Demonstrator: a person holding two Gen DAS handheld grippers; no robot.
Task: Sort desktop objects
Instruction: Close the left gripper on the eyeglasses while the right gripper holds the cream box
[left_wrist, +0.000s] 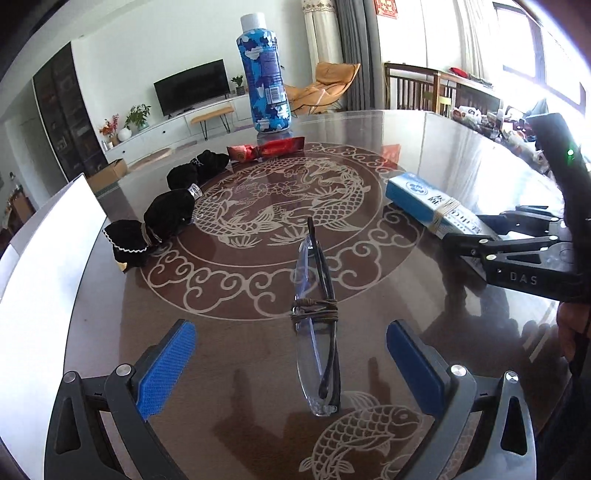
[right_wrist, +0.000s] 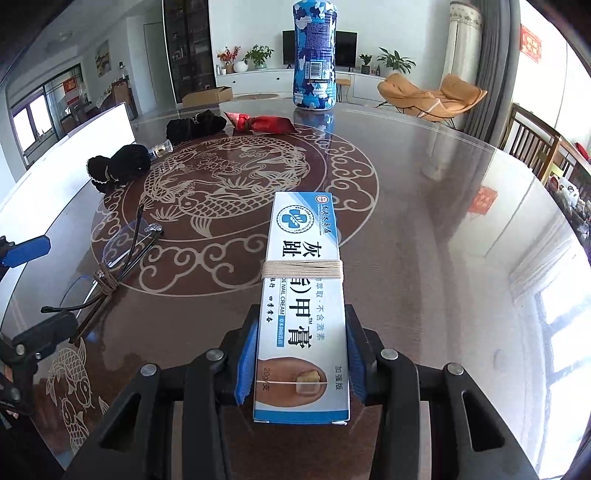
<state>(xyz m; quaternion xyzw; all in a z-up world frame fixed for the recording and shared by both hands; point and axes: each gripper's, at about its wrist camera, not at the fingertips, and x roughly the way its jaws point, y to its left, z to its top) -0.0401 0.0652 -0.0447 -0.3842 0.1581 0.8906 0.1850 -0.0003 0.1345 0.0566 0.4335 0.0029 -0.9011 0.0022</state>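
Right tool clenched on box for sorting; left tool released around glasses, ready for grasp.

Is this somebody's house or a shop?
Most likely a house: a living and dining room. Behind the big round table there's a television, potted plants and an orange lounge chair.

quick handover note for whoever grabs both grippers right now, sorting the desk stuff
Right gripper: shut on the nail cream box, both pads against its sides.
Left gripper: open, empty, its pads either side of the folded glasses on the table.
Far side: blue bottle upright, red packet, black pouches in a row on the left.
Done: box gripped. Left: place it, then take the glasses and the rest.
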